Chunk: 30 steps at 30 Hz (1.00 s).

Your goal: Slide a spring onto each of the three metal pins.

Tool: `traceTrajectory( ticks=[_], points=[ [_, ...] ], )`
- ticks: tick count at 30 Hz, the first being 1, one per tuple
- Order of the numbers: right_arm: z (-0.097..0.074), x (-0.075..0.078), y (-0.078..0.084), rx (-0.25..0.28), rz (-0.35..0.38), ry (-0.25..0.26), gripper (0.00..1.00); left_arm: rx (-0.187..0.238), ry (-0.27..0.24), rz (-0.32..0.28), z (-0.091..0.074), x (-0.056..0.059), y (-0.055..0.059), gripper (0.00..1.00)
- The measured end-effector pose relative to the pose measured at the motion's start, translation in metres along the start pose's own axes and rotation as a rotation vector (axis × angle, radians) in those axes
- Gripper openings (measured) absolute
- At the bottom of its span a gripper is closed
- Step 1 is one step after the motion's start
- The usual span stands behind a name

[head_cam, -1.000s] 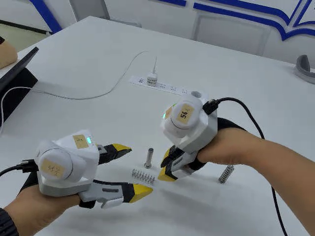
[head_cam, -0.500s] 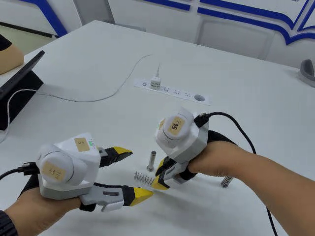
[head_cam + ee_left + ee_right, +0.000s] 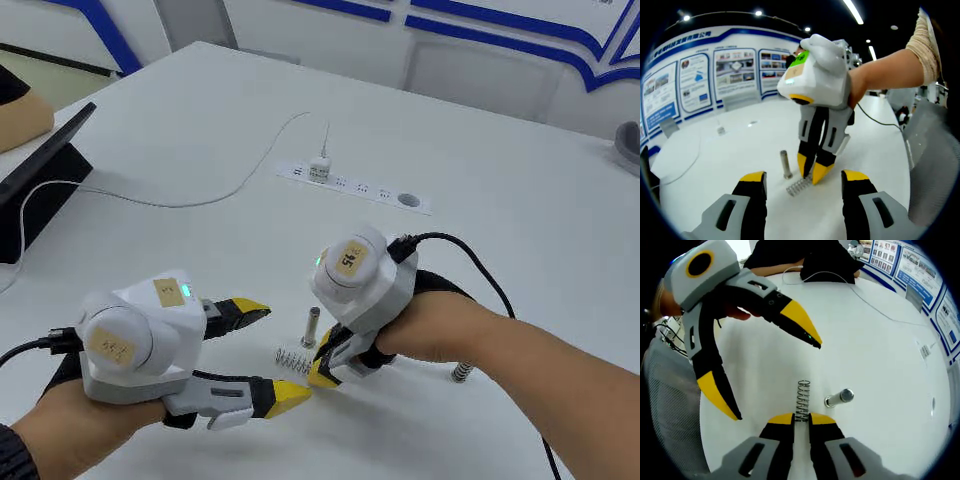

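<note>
Pinching the near end of the spring (image 3: 803, 400) is what the right gripper (image 3: 801, 417) appears to be doing. Its jaws are drawn almost together with the last coils between the tips, though the right gripper view is too close to show how firmly they bite. The spring lies flat on the white table (image 3: 200, 130), just beside the one pin (image 3: 839, 398), which stands upright and bare. The left gripper (image 3: 280, 352) hovers low near them with its jaws spread wide, holding nothing. A second spring (image 3: 461, 372) lies well apart, past the right wrist.

The spring looks light and thin-wired, soft along its length and likely to bow or flick away if squeezed hard. A grip on the end coils, as here, leaves the rest free to droop. Holding nearer the middle, across the coils, would probably keep the open end steadier for dropping it over the pin's top. The pin looks stiff and smooth, and might tip if knocked.
</note>
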State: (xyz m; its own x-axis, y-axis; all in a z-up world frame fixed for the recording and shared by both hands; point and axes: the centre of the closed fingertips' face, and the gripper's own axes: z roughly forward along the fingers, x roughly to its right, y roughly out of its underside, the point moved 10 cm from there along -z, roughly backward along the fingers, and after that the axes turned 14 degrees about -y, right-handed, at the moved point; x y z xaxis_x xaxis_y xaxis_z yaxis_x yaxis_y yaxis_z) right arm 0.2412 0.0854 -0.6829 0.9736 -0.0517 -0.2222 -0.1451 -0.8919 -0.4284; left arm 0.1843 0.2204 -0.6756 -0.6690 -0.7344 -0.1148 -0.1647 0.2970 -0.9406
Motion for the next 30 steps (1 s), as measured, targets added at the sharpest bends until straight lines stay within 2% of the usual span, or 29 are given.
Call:
traceTrajectory(
  ticks=[17,30],
  points=[
    [-0.006,-0.006,0.004,-0.006,-0.011,-0.007,0.11,-0.011,0.002,0.009,0.001,0.002,0.003,0.6],
    [-0.033,-0.02,0.006,-0.046,-0.084,-0.003,0.11,-0.01,0.051,0.036,0.006,0.013,0.003,0.53]
  ],
)
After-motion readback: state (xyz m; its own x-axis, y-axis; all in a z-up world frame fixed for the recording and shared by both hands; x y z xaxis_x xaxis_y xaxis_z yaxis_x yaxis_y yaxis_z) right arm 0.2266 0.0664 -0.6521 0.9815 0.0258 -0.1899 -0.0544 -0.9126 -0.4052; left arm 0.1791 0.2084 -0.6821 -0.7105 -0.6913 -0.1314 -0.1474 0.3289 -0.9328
